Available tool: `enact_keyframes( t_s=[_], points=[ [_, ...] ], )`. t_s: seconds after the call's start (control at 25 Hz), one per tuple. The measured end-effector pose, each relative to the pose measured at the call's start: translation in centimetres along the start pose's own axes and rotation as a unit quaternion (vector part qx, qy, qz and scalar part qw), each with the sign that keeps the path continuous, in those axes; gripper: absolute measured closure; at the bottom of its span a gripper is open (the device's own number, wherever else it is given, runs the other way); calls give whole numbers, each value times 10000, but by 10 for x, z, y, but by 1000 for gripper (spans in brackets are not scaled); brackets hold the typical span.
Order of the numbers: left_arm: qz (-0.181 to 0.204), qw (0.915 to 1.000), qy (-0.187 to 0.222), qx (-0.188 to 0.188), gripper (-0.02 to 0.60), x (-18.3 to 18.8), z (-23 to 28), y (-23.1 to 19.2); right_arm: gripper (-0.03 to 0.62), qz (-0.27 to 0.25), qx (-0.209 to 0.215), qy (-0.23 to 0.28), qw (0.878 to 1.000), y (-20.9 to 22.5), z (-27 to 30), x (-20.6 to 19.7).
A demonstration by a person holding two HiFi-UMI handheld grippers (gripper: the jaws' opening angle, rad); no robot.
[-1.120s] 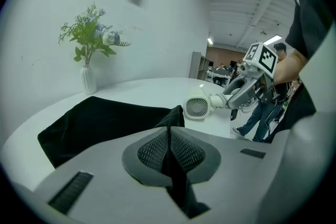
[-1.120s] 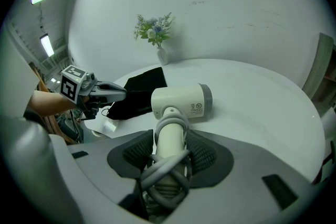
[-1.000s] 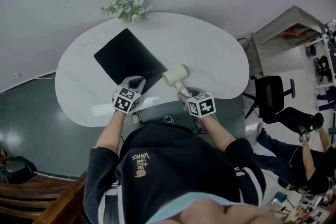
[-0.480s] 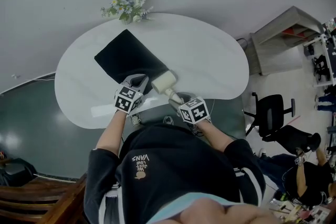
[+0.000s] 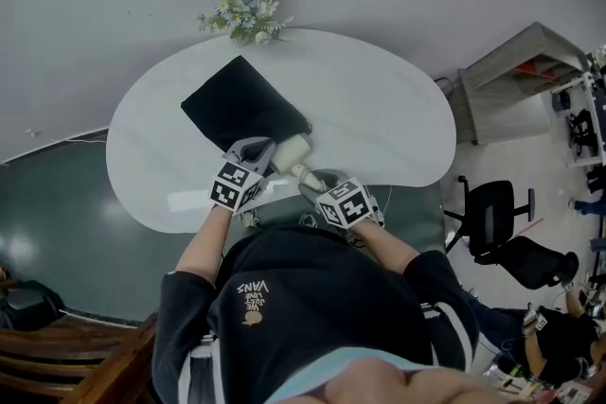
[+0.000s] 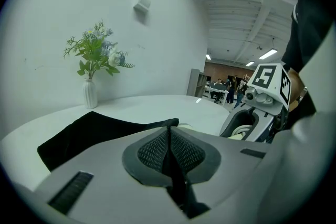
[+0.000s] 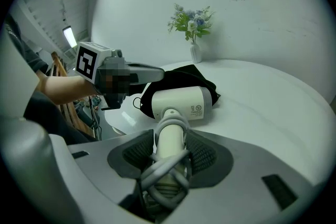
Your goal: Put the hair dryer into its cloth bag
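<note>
Cord [image 7: 163, 178] is looped round the pale handle of the hair dryer [image 7: 181, 104], and the right tongs [image 7: 169, 152] are clamped on that handle with the loops caught in the same grip. The dryer's barrel lies crosswise in front of them, just beside the near end of the black cloth bag [image 5: 241, 109]. The left tongs [image 6: 168, 149] are pressed together with a thin strip of black cloth between the pads, probably the near edge of the bag's mouth. In the head view both tongs sit close together over the near edge of the white worktop [image 5: 379, 109], the left ones just left of the dryer. Past them the bag lies flat, slanting away to the left. At the far edge stands a white vase [image 6: 90, 94] of flowers [image 5: 248, 3], well apart from the bag.
</note>
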State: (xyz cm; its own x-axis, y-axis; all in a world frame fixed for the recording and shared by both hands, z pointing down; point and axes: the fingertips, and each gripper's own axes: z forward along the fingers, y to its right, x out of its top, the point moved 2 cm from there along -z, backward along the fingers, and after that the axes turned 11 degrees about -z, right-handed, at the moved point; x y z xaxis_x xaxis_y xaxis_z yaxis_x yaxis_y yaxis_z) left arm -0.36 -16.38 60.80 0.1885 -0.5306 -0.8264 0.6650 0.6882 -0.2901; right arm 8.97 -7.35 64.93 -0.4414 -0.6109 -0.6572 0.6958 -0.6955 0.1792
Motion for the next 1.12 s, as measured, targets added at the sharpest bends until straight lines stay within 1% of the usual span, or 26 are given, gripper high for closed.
enact_keyframes(
  t_s=[0.24,0.44,0.72,1.12],
  points=[
    [105,9999,31,-133,548,2,-9,6,381,-96,35,82,9999,-4,16,20],
    [116,9997,59,-225,548,0,-21,8,382,-200,20,118,9997,-3,31,38],
    [41,9989,270,-383,548,8,-38,6,382,-328,13,173,9993,-2,54,65],
    [-75,9972,487,-563,548,18,-58,-4,382,-363,14,301,9989,-8,82,95]
  ],
)
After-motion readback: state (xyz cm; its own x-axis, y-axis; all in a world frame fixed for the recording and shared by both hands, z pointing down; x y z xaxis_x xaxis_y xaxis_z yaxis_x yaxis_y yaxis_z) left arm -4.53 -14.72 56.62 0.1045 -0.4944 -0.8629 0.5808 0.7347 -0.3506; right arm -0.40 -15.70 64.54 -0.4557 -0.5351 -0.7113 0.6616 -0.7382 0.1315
